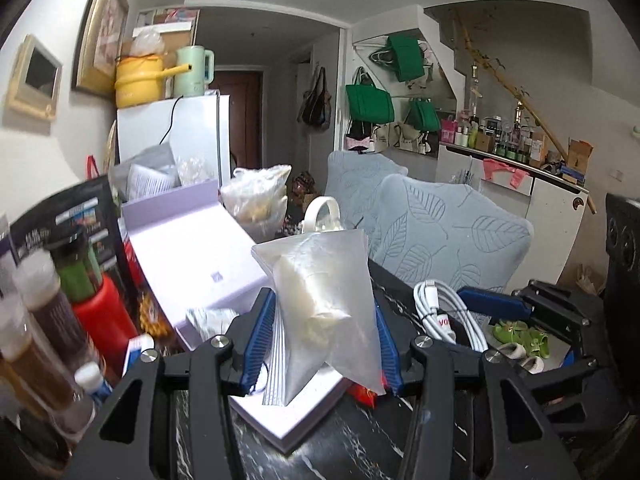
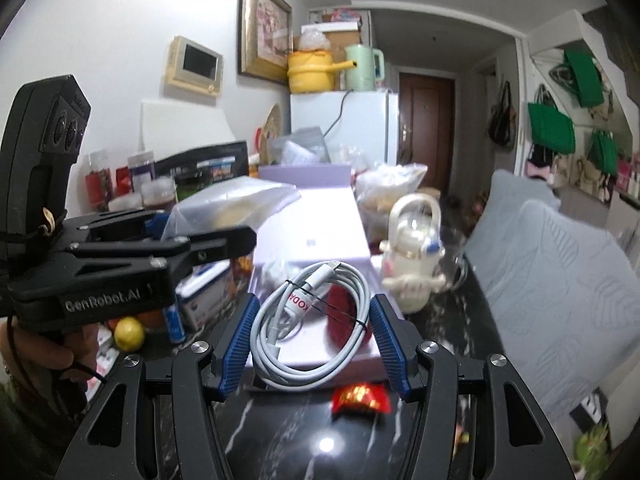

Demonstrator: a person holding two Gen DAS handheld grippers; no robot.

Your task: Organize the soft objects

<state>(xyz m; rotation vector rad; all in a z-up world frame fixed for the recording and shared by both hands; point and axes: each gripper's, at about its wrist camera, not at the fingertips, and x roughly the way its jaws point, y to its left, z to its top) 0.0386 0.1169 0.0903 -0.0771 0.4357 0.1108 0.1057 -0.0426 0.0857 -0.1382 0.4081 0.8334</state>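
Observation:
My left gripper (image 1: 320,340) is shut on a clear plastic bag (image 1: 320,292) with something soft and white inside; the bag stands up between the blue pads, lifted above the lilac box (image 1: 192,256). My right gripper (image 2: 314,332) is shut on a coiled white charging cable (image 2: 316,320) bound with a black tie, held above the same lilac box (image 2: 320,216). In the right wrist view the left gripper (image 2: 216,240) and its bag (image 2: 236,204) show at the left. The cable (image 1: 444,316) and right gripper fingers (image 1: 496,304) appear at the right of the left wrist view.
A black marble table (image 2: 280,432) carries a red wrapper (image 2: 360,396), a white teapot-shaped toy (image 2: 416,260), jars and bottles (image 1: 44,320), a lemon (image 2: 129,334) and a bag of snacks (image 1: 260,196). Grey leaf-patterned chair backs (image 1: 444,232) stand on the right. A white fridge (image 1: 180,132) is behind.

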